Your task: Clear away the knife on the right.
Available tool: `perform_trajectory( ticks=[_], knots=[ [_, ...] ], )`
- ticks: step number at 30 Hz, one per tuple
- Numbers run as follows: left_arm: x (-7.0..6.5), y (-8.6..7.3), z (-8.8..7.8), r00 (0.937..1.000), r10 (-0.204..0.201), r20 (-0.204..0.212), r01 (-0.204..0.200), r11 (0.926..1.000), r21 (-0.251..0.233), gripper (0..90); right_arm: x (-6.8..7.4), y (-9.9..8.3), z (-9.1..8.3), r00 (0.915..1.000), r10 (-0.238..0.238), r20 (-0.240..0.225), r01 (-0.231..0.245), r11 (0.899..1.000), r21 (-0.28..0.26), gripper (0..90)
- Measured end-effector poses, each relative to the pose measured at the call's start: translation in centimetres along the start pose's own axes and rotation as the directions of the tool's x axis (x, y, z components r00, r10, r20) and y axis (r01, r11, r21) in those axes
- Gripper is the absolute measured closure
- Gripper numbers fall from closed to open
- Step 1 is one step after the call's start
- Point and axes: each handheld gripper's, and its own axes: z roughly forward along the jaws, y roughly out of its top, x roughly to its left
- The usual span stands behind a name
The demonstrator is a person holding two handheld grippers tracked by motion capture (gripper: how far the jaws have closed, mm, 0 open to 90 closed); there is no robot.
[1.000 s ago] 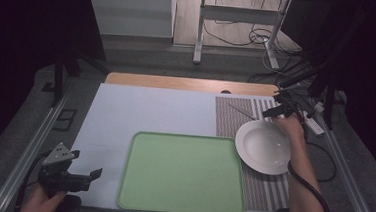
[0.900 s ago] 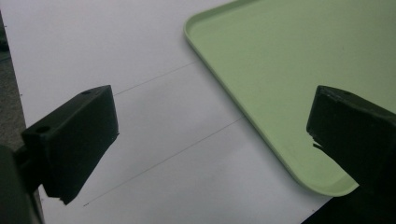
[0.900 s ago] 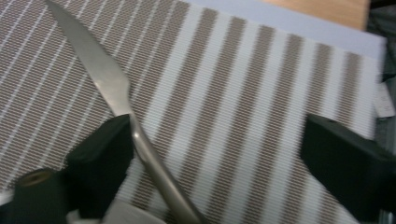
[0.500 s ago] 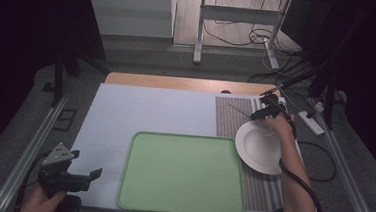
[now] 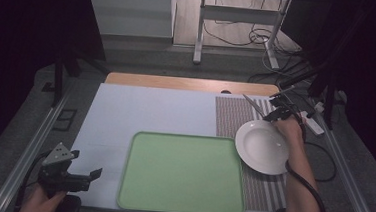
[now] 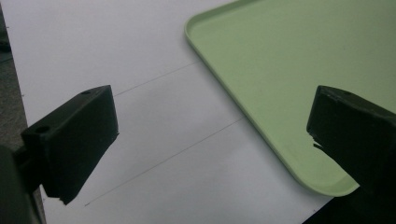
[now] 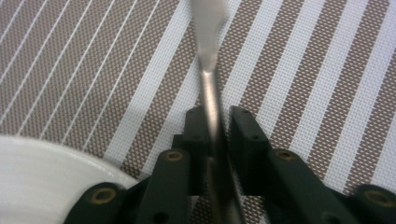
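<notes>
A slim metal utensil [image 5: 252, 104] lies on the striped placemat [image 5: 233, 116], just beyond the white plate [image 5: 262, 147]. My right gripper [image 5: 275, 113] sits low over the mat at the plate's far rim. In the right gripper view its jaws have just been closing, and the right gripper [image 7: 217, 126] now pinches the shiny utensil [image 7: 208, 56] by its narrow stem, with the plate [image 7: 42, 177] at lower left. My left gripper [image 5: 87, 168] rests at the table's near left. In the left gripper view the left gripper [image 6: 210, 135] stands wide open with nothing between its jaws, beside the green tray [image 6: 289, 70].
The green tray [image 5: 181, 173] lies at the near middle on a white mat [image 5: 150, 113]. A wooden strip [image 5: 187, 84] edges the table's far side. Cables and a power strip [image 5: 315, 126] lie to the right of the table, with metal rails along both sides.
My right gripper has come down onto the placemat beyond the plate and its jaws have closed around the utensil. The left gripper has stayed where it was.
</notes>
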Motion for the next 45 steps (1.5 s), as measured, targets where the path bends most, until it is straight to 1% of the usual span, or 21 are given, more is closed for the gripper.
perform_trajectory(
  ticks=[2,4,6,7,8,10,14,17,20,22,25,28,31,34,41,45],
  knots=[
    [0.0,0.0,0.0,1.0000,0.001,0.000,-0.001,1.0000,0.000,2.2,0.1,0.1,0.0,0.9999,-0.009,-0.005,0.009,1.000,0.010,80.1],
    [0.0,0.0,0.0,1.0000,0.000,0.000,0.000,1.0000,-0.001,2.2,0.2,0.3,0.0,0.9997,-0.023,0.005,0.022,0.999,0.023,80.2],
    [0.0,0.0,0.0,1.0000,-0.003,0.002,0.003,1.0000,-0.003,2.2,0.2,0.3,0.0,0.9990,-0.044,0.005,0.043,0.999,0.025,80.3],
    [0.1,0.0,0.0,1.0000,-0.004,0.003,0.004,1.0000,-0.003,2.2,0.2,0.3,-0.1,0.9989,-0.047,0.000,0.047,0.999,0.025,80.3],
    [0.1,0.0,0.0,1.0000,-0.006,0.003,0.006,1.0000,-0.004,2.2,0.1,0.3,-0.1,0.9990,-0.044,-0.009,0.044,0.999,0.026,80.4],
    [0.1,0.0,0.0,1.0000,-0.007,0.003,0.007,1.0000,-0.005,2.2,-0.3,0.2,-0.3,0.9994,-0.033,-0.011,0.033,0.999,0.024,80.4],
    [0.1,0.0,0.0,1.0000,-0.006,0.002,0.006,1.0000,-0.005,2.2,-1.1,-0.1,-1.0,0.9998,-0.015,-0.011,0.015,1.000,-0.002,80.4],
    [0.1,0.0,0.0,1.0000,-0.006,0.001,0.006,1.0000,-0.005,2.1,-1.6,-0.3,-1.6,0.9998,-0.013,-0.015,0.012,1.000,-0.029,80.4],
    [0.1,0.0,0.0,1.0000,-0.007,0.001,0.007,1.0000,-0.005,2.1,-2.0,-0.5,-2.1,0.9999,0.002,-0.015,-0.003,0.999,-0.042,80.4],
    [0.1,0.0,0.0,1.0000,-0.008,0.001,0.008,1.0000,-0.005,2.1,-2.3,-0.6,-2.3,0.9992,0.020,-0.035,-0.021,0.999,-0.049,80.5],
    [0.1,0.0,0.0,1.0000,-0.009,0.001,0.009,0.9999,-0.005,2.1,-2.5,-0.7,-2.8,0.9984,0.030,-0.048,-0.033,0.998,-0.061,80.5],
    [0.1,0.0,0.0,1.0000,-0.008,0.000,0.008,0.9999,-0.007,2.1,-2.6,-0.8,-3.5,0.9966,0.046,-0.068,-0.052,0.995,-0.088,80.5],
    [0.1,0.0,0.0,1.0000,-0.010,0.000,0.010,0.9999,-0.008,2.1,-2.4,-0.8,-4.1,0.9942,0.055,-0.092,-0.065,0.991,-0.114,80.5],
    [0.1,0.0,0.0,1.0000,-0.008,-0.001,0.008,0.9999,-0.007,2.0,-1.9,-0.8,-4.7,0.9923,0.050,-0.113,-0.065,0.989,-0.130,80.5],
    [0.1,0.0,0.0,1.0000,-0.009,-0.002,0.009,0.9999,-0.006,2.0,-0.3,-0.9,-5.8,0.9896,0.025,-0.142,-0.048,0.986,-0.162,80.5],
    [0.0,0.0,0.0,1.0000,-0.005,-0.004,0.005,1.0000,-0.005,1.9,0.9,-1.2,-6.4,0.9879,0.012,-0.155,-0.039,0.985,-0.169,80.5]
  ],
)
